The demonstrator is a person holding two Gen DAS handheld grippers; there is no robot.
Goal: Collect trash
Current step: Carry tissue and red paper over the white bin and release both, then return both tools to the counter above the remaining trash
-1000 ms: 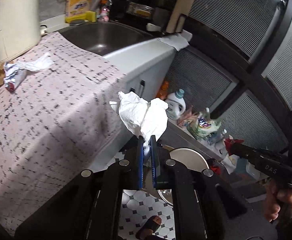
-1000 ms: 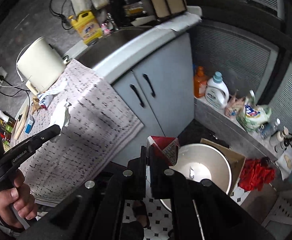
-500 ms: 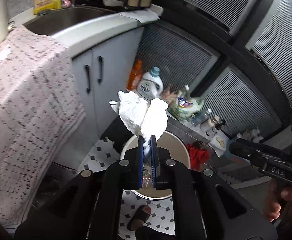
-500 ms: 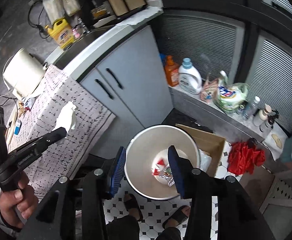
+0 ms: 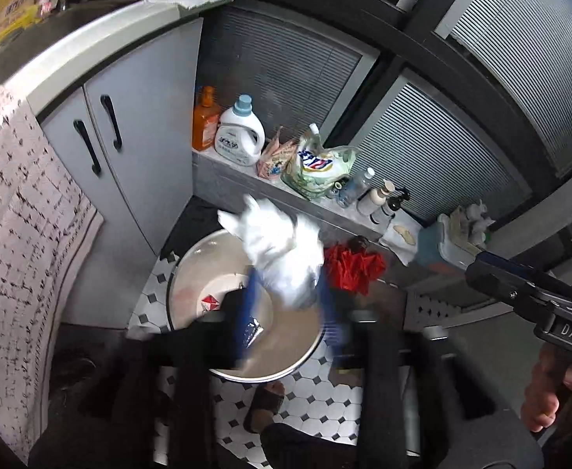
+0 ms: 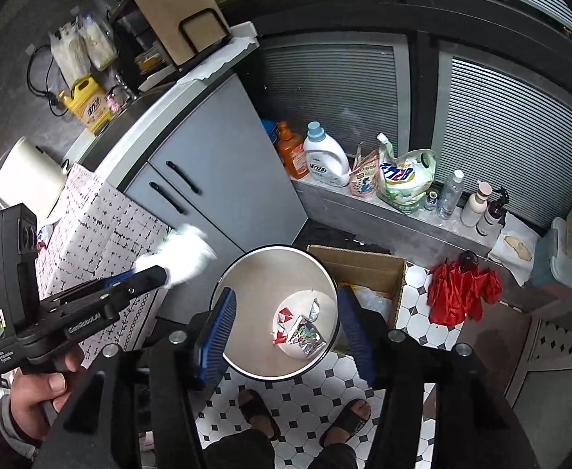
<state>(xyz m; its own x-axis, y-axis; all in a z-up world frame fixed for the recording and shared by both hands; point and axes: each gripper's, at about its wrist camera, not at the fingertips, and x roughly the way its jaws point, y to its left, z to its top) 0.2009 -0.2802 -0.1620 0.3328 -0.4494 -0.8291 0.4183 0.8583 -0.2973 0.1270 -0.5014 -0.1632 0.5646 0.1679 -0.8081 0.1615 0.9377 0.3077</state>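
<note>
A round metal-rimmed bin (image 6: 246,273) stands on the tiled floor below both grippers. My right gripper (image 6: 287,324) hangs over it, its jaws opening with nothing between the blue pads (image 6: 223,324). A red-and-white carton piece (image 6: 284,318) and a foil wrapper (image 6: 305,336) lie on the bin's bottom. My left gripper (image 5: 287,310) is blurred above the bin (image 5: 199,269). Its jaws are opening, and a crumpled white tissue (image 5: 282,250) sits loose between the spread fingers. From the right wrist, the tissue (image 6: 186,254) shows at the left gripper's (image 6: 156,273) tip. The right gripper (image 5: 477,269) shows at the left wrist view's right edge.
A cardboard box (image 6: 364,269) stands against the bin, with a red cloth (image 6: 461,293) on the floor beyond it. Detergent bottles (image 6: 325,160) and bags line a low ledge. A grey cabinet (image 6: 215,164), a patterned tablecloth (image 5: 20,211) and sandalled feet (image 6: 258,410) are close by.
Both grippers swung from the table to above the bin. The right jaws opened and the red-and-white carton dropped into the bin. The left jaws have now spread apart around the tissue.
</note>
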